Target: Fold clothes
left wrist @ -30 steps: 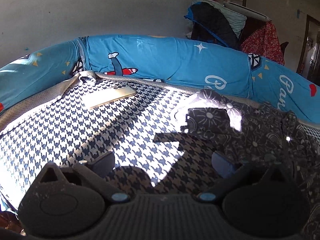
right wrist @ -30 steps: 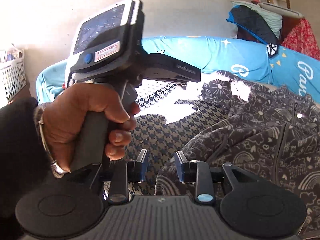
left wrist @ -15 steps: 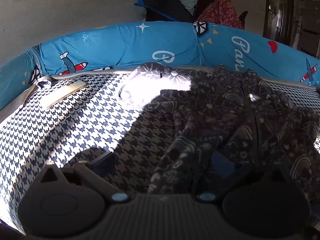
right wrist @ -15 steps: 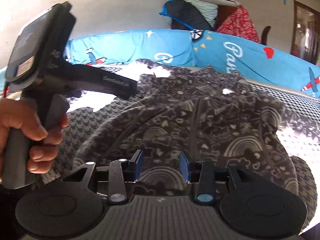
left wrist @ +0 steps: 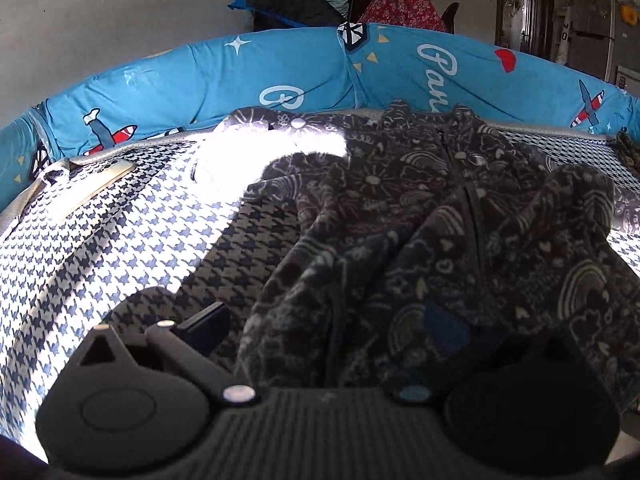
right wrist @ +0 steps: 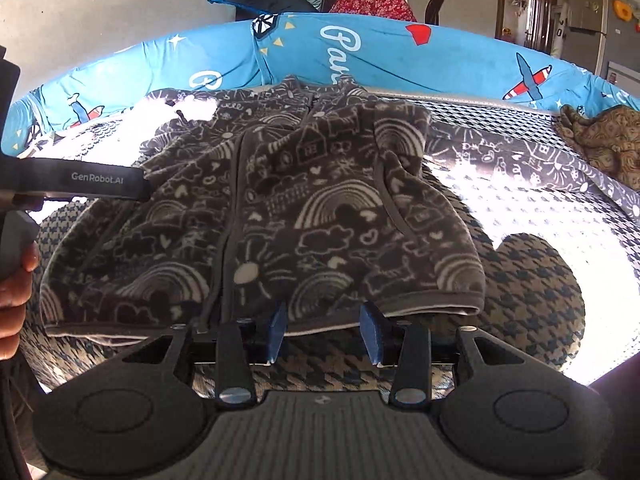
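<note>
A dark grey fleece jacket (right wrist: 280,208) with white rainbows, clouds and hearts drawn on it lies spread out on the bed (right wrist: 520,216). The bed has a blue and white checked cover. In the right wrist view the jacket fills the middle of the frame. Its long way runs from the bottom of the frame up to the top. The collar points to the top, toward the blue bolster (right wrist: 380,56) with red planes on it. The hem lies at the bottom, near the camera. The zip (right wrist: 232,216) runs up the middle, leaning a little to the right at the top. One sleeve (right wrist: 520,160) sticks out to the right, and part of it sits in bright sun.

The right gripper (right wrist: 324,330) is at the bottom middle of its frame. Its blue pads (right wrist: 277,330) stand apart, just at the hem, and they have just been opening a bit. The hem edge lies between them, but they do not press on it.

The left gripper (left wrist: 320,328) is at the bottom of its own view. Its jaws are wide apart, with a bunched part of the jacket (left wrist: 420,220) between them, not squeezed. A hand (right wrist: 14,292) holds that gripper at the left edge of the right wrist view.

A flat pale phone (left wrist: 100,178) lies on the bed at the left of the left wrist view.
</note>
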